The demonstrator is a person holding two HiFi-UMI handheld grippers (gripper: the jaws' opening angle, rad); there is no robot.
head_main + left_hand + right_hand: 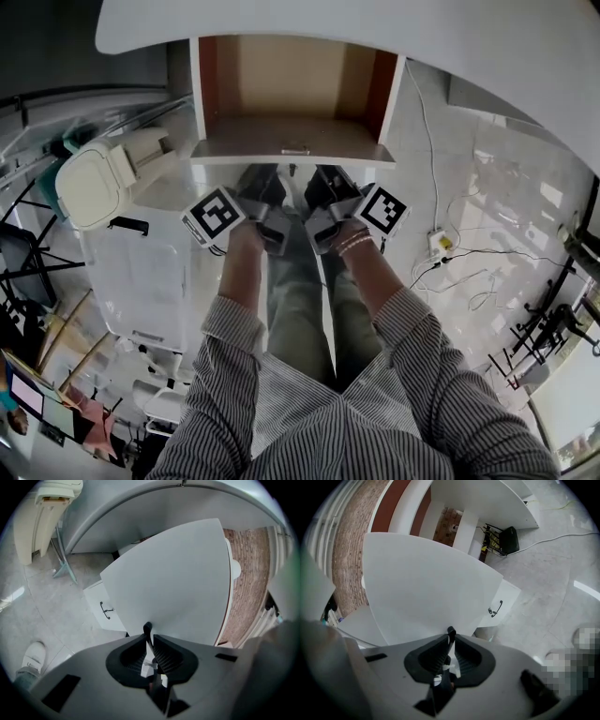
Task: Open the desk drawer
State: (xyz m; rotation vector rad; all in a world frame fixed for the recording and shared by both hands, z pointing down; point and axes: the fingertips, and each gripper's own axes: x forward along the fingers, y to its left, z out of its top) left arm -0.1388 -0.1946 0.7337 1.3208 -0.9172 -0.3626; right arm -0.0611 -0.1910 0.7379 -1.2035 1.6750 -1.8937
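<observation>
The desk drawer (286, 94) stands pulled out from under the white desktop (375, 28). Its brown wooden inside shows, and a small handle (295, 148) sits on its white front. Both grippers hang side by side just below and in front of that front, touching nothing. My left gripper (262, 183) (149, 634) has its jaws together with nothing between them. The right gripper (323, 183) (451, 637) stands the same way, empty. In both gripper views a broad white panel (178, 583) (422, 583), seemingly the drawer's underside, fills the space ahead.
A low white cabinet with a black handle (107, 610) (496, 609) stands under the desk. A cream lidded bin (94, 183) and a clear plastic box (141, 281) are at the left. A power strip with cables (439, 244) lies on the floor at the right.
</observation>
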